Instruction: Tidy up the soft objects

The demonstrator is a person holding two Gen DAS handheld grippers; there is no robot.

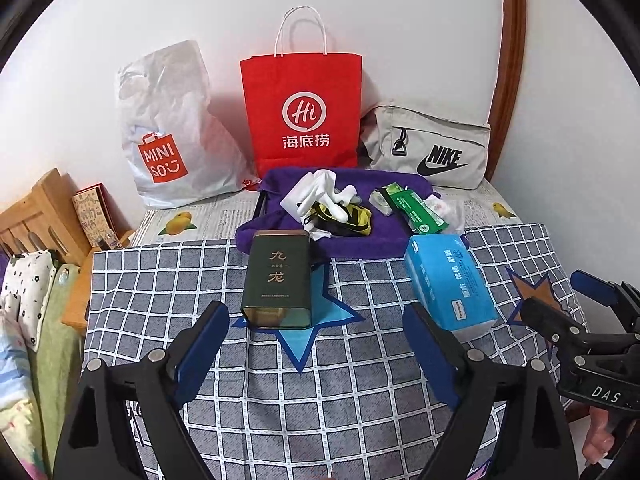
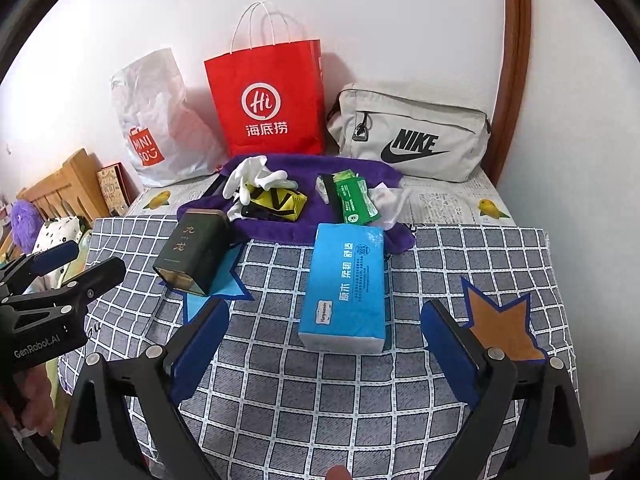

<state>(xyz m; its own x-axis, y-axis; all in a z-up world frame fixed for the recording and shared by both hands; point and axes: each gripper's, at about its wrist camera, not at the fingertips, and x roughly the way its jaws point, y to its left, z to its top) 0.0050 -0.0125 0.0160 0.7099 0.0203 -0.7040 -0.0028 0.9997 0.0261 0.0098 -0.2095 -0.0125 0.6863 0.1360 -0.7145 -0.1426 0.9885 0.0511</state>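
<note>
Your left gripper (image 1: 316,340) stands released, its blue-padded jaws spread wide over the checked cloth (image 1: 340,392) with nothing between them. Your right gripper (image 2: 324,344) is likewise released, jaws wide apart and clear of any object.

Just ahead of the left gripper, the dark green tin (image 1: 278,282) lies on its side on a blue star patch (image 1: 308,340). To its right, the blue tissue pack (image 2: 344,288) lies flat on the cloth, ahead of the right gripper and between its jaw lines but untouched. An orange star patch (image 2: 504,328) sits beside the right jaw.

Behind these, the purple towel (image 1: 352,246) carries the white gloves (image 1: 320,194), a yellow-and-black pouch (image 2: 280,202), a green packet (image 2: 354,202) and a crumpled clear wrapper (image 2: 390,202).

Farthest back, against the wall, stand a white Miniso bag (image 1: 168,136), a red paper bag (image 1: 304,112) and a grey Nike pouch (image 2: 416,136).
</note>
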